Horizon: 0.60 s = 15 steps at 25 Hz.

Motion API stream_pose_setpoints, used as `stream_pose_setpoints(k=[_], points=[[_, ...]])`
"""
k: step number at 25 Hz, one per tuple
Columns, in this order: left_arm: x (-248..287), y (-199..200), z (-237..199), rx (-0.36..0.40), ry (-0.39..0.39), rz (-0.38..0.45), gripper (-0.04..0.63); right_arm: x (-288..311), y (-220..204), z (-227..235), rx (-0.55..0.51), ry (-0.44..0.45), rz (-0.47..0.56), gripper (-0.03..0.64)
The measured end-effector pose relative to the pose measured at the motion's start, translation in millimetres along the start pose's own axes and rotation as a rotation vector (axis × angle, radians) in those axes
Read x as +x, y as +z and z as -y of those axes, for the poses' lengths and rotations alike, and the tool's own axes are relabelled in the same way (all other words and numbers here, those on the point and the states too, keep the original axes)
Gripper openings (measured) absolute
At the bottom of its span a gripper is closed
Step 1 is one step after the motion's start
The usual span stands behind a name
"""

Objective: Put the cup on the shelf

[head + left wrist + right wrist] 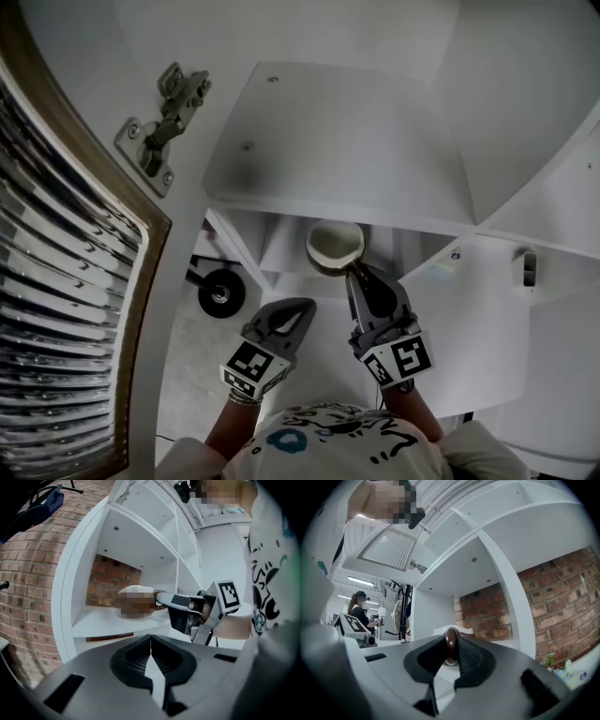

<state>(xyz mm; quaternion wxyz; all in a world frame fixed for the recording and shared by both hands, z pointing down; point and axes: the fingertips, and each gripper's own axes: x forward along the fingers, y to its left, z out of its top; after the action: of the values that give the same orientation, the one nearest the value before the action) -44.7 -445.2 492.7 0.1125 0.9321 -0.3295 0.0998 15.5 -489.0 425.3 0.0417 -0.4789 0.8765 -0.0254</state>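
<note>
The right gripper [451,652] has its two jaws squeezed tight on the brown handle [450,640] of a cup [335,242]. It holds the cup by the handle because that is the thin part that fits between the jaws, and the cup sits upright this way, with its open top facing up. The cup is white inside and is already in the open box of the white shelf [93,620], out in front of the brick wall [485,609] at the back. It is low over the shelf board, but its bottom is hidden, so it is hard to tell if it touches the board yet. The left gripper [150,656] has its jaws closed together with nothing in them. It hangs back, outside the shelf and beside the right one, likely to keep out of the way. The job looks almost done: the cup just needs to rest on the board, and then the jaws can let go.
</note>
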Motion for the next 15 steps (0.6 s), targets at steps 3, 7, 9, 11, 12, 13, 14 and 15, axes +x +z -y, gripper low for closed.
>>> stream_pose_setpoints(k=[3,7,9,11,12,13,14,15], points=[[-1.9,-5.6,-0.1,-0.014,0.002,-0.008,0.017,3.1,-2.0,-0.7,-0.023,-0.005,-0.024,0.06],[-2.3,-11.3,3.7,-0.017,-0.011,-0.019,0.017,7.4,-5.0,0.1,-0.031,-0.017,-0.051,0.06],[-2.4,-11.5,6.9,-0.018,-0.019,-0.017,0.017,7.3,-8.3,1.2,-0.042,-0.032,-0.073,0.06],[-3.4,-12.4,8.5,-0.02,-0.022,-0.014,0.017,7.2,-11.1,1.7,-0.047,-0.044,-0.094,0.06],[-4.0,-13.1,8.8,-0.018,-0.023,-0.013,0.017,8.1,-11.4,1.7,-0.047,-0.048,-0.102,0.06],[-4.4,-13.5,9.0,-0.015,-0.023,-0.013,0.017,10.0,-11.1,1.7,-0.047,-0.05,-0.112,0.06],[-4.7,-13.6,9.1,-0.012,-0.024,-0.014,0.017,12.7,-10.5,1.7,-0.046,-0.052,-0.124,0.06],[-4.8,-13.7,9.4,-0.011,-0.024,-0.015,0.017,15.4,-9.8,2.0,-0.046,-0.054,-0.137,0.06]])
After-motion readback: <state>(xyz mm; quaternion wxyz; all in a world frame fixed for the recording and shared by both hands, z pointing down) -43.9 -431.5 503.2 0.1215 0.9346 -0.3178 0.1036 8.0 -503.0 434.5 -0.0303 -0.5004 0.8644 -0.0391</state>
